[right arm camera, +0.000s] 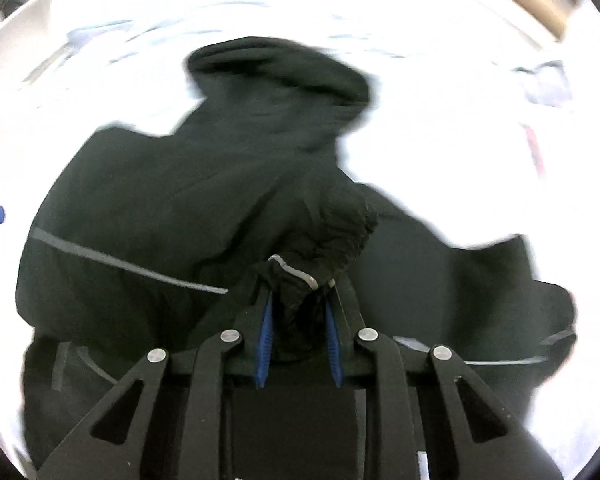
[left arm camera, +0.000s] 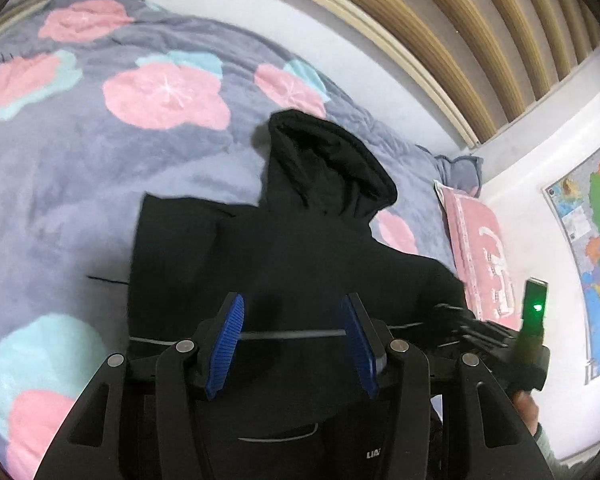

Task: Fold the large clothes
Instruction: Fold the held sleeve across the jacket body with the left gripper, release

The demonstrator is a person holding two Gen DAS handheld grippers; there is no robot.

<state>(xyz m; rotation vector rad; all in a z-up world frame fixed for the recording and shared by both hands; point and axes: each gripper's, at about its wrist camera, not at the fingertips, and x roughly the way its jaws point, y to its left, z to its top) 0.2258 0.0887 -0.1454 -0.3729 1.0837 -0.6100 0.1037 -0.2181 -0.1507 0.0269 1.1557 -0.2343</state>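
A black hooded jacket (left arm camera: 300, 232) with thin grey stripes lies on the flowered bed, hood pointing away. My left gripper (left arm camera: 294, 314) is open just above the jacket's body and holds nothing. In the right wrist view the same jacket (right arm camera: 188, 184) fills the frame, and my right gripper (right arm camera: 298, 300) is shut on a bunched fold of its black fabric (right arm camera: 300, 280) with a grey trim. The right gripper also shows at the right edge of the left wrist view (left arm camera: 480, 332).
The grey quilt with pink and teal flowers (left arm camera: 100, 168) covers the bed. A pink pillow (left arm camera: 480, 248) lies at the right by a white wall with a map (left arm camera: 596, 240). A slatted wooden headboard (left arm camera: 480, 32) runs along the far side.
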